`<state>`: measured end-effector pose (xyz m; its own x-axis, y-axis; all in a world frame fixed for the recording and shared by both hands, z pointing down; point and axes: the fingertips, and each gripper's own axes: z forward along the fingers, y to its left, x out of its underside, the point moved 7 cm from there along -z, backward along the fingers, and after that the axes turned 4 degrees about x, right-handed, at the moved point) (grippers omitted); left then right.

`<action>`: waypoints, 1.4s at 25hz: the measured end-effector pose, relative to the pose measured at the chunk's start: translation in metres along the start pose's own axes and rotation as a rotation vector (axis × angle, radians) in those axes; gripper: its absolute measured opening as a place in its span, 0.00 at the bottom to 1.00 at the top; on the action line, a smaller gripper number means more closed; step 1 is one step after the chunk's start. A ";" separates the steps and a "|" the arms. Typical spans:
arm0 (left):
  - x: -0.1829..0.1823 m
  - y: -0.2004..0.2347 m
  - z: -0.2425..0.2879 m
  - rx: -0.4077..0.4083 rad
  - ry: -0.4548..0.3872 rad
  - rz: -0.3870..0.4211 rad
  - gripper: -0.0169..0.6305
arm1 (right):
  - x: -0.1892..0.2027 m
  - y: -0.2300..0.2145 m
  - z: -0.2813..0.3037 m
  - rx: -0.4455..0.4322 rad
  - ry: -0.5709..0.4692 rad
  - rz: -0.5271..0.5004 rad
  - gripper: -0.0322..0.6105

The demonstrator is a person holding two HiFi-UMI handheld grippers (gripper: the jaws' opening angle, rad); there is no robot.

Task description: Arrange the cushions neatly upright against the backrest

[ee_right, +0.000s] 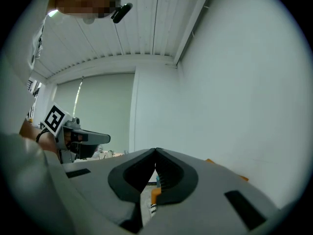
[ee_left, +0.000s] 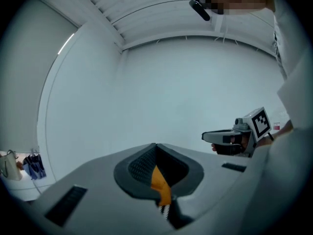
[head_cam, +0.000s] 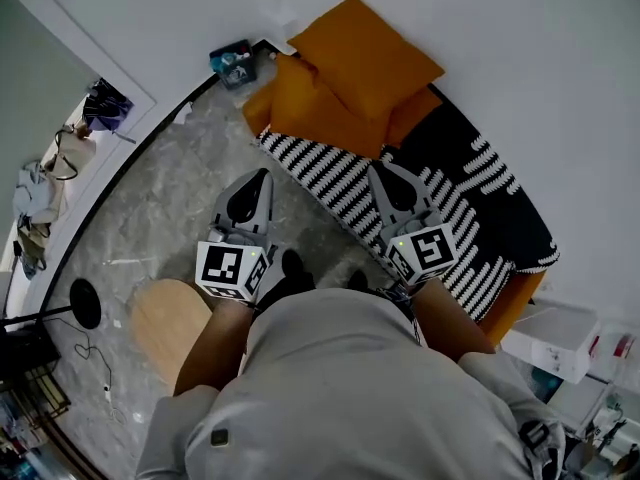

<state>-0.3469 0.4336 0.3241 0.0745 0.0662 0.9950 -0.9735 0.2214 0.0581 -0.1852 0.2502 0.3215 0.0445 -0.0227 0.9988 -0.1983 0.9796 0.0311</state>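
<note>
My L gripper (head_cam: 260, 178) & R gripper (head_cam: 385, 171): jaws pressed together, both empty. Beyond them, at the striped sofa's (head_cam: 470, 188) far end by the wall, top orange cushion (head_cam: 365, 53) lies tilted over lower cushion (head_cam: 305, 108), hiding part of it. Backrest hard to make out.

A round wooden stool (head_cam: 168, 323) stands on the grey marble floor (head_cam: 160, 218). A blue pack (head_cam: 232, 61) lies at the floor's far corner.
</note>
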 end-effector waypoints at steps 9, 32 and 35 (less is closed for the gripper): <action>-0.009 0.063 0.022 0.134 0.004 0.001 0.04 | -0.006 0.028 0.042 0.109 0.010 0.004 0.08; -0.018 0.062 0.199 0.293 0.053 0.056 0.04 | 0.010 -0.108 0.096 0.223 -0.008 0.053 0.08; -0.018 0.049 0.235 0.329 0.063 0.072 0.04 | 0.011 -0.141 0.097 0.245 -0.014 0.056 0.08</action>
<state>-0.4462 0.2147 0.3277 0.0065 0.1320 0.9912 -0.9936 -0.1114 0.0213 -0.2513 0.0927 0.3319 0.0133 0.0255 0.9996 -0.4313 0.9021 -0.0173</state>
